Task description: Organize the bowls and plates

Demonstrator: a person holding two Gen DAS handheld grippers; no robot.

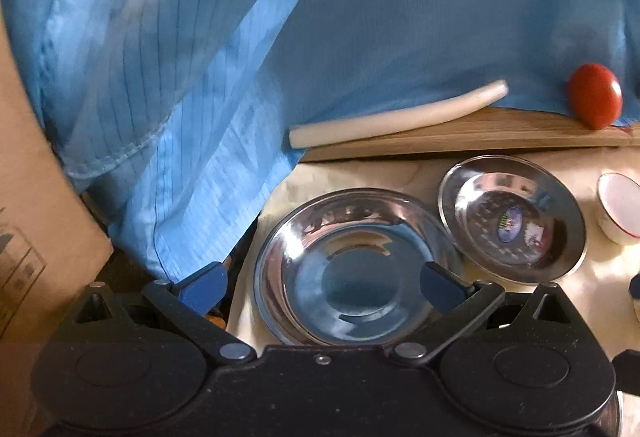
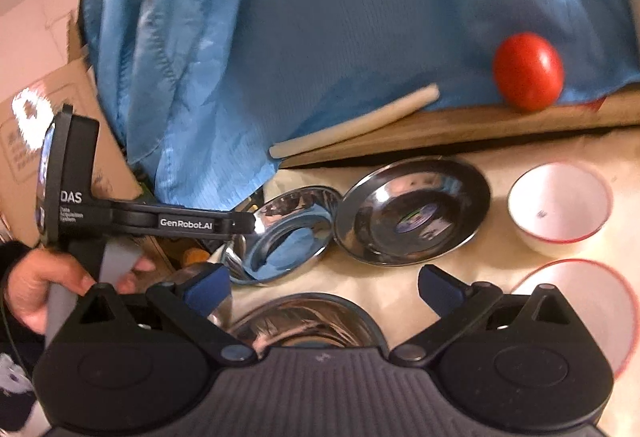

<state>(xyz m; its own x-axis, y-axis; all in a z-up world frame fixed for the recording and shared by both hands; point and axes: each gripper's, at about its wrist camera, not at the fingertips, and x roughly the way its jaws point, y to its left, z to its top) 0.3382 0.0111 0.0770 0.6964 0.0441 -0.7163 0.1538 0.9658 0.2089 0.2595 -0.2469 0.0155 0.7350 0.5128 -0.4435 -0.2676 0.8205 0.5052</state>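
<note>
A shiny steel plate [image 1: 352, 265] lies on the cream tabletop [image 1: 400, 173], and my left gripper [image 1: 322, 287] hovers open just above it, the blue pads wide apart over its near half. Right of it sits a second steel plate [image 1: 512, 217] with a sticker inside. In the right wrist view the left gripper [image 2: 244, 223] reaches side-on over the left rim of the first steel plate [image 2: 280, 237]. My right gripper [image 2: 324, 287] is open and holds nothing, above a steel bowl [image 2: 304, 321]. The stickered plate [image 2: 412, 213] and a red-rimmed white bowl [image 2: 560, 209] lie beyond it.
A larger white red-rimmed dish [image 2: 580, 309] sits at the right. Behind the dishes a wooden board [image 2: 460, 129] carries a white stick [image 2: 352, 125] and a tomato [image 2: 528, 71]. Blue cloth [image 2: 320, 37] hangs over the back. A cardboard box [image 1: 36, 197] and a hand [image 2: 36, 289] are at the left.
</note>
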